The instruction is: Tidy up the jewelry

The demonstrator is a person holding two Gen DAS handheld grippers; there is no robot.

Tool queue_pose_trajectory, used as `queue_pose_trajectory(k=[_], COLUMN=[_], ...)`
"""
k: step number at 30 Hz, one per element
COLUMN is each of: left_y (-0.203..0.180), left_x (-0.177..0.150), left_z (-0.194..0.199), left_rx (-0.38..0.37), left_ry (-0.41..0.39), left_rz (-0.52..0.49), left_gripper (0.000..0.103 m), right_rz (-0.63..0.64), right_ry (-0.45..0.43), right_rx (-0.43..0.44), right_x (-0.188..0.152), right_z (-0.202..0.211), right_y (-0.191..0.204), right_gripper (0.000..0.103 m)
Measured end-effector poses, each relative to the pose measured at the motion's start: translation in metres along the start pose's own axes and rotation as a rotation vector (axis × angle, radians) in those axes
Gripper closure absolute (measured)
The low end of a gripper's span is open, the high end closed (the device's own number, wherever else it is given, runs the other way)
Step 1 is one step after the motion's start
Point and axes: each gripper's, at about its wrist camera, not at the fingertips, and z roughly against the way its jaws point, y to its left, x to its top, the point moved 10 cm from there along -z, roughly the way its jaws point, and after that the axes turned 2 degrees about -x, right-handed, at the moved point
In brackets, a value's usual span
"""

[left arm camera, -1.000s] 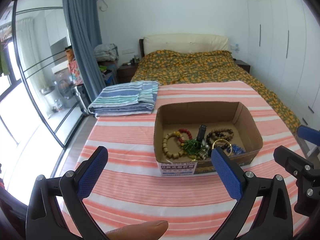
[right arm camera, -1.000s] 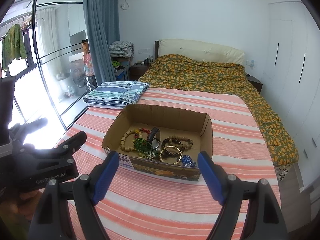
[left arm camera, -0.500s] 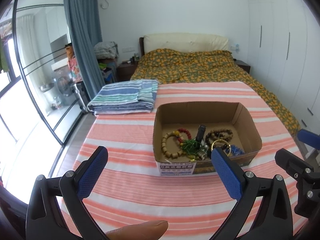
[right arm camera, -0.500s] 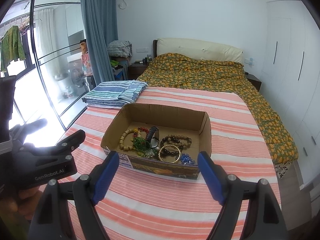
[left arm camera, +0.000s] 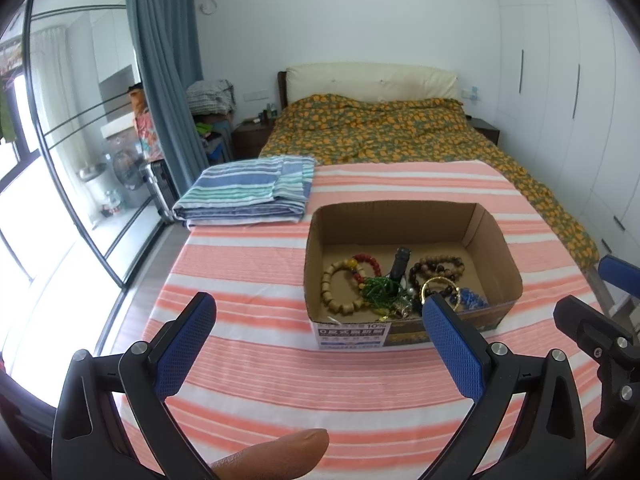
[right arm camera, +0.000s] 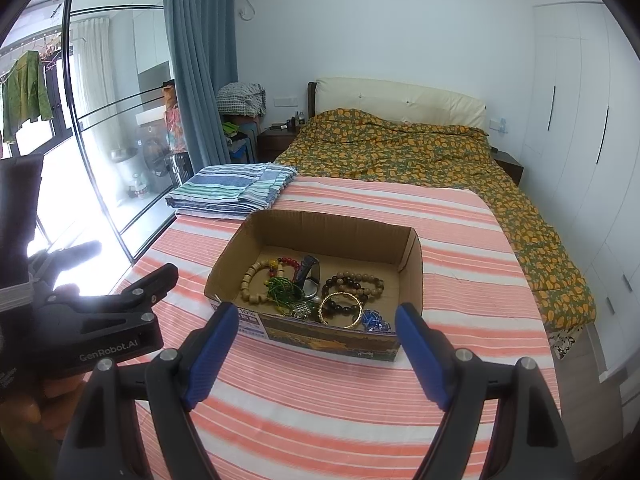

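Observation:
An open cardboard box stands on the orange-and-white striped cloth. Inside lie a tan bead bracelet, green beads, a dark bead bracelet, a gold bangle, blue beads and a dark watch. My left gripper hovers open in front of the box, nothing between its blue pads. My right gripper is open too, just short of the box's near wall.
A folded blue-striped sheet lies at the cloth's far left corner. Behind is a bed with an orange-patterned quilt. Glass doors run along the left, wardrobes along the right. The other gripper shows at each view's edge.

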Motion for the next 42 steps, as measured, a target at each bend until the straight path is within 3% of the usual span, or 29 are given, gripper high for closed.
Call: queue_pose_trajectory(k=[42], left_y=[-0.0039], left_x=[0.0008], left_z=[0.0023], left_rx=[0.003], left_ry=[-0.012], left_rz=[-0.018], left_gripper=[0.0], right_rz=[-0.008], right_ry=[0.02], right_rx=[-0.019], right_x=[-0.0072], right_z=[-0.0036], right_y=[-0.0025], right_gripper=[0.021])
